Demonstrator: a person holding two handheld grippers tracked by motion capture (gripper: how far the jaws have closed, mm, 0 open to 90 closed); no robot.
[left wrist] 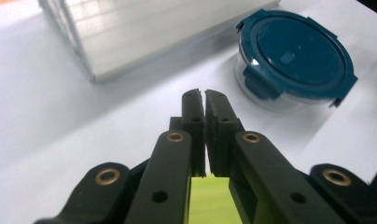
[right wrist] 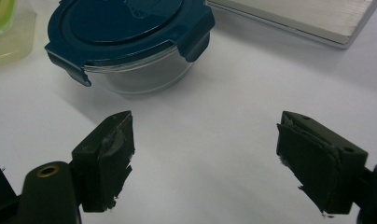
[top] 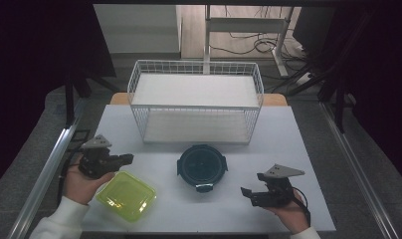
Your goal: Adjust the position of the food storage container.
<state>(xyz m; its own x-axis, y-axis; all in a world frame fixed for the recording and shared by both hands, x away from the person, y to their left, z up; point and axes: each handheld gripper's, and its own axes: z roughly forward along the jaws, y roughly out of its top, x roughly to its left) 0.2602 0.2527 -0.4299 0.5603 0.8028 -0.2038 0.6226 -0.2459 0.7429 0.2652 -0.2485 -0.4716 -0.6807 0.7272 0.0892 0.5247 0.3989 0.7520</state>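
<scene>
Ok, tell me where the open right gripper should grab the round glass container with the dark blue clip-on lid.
Probably best across the clear glass wall of the round glass container with the dark blue lid, below the lid rim and between its latch tabs. Bring the right gripper in level from its own side; its jaws stand wide apart, though whether they span the bowl is uncertain.

My left gripper sat low in my left hand, its 2 jaws pressed together on nothing. My right gripper, cradled in my right hand, held its jaws wide apart.
</scene>
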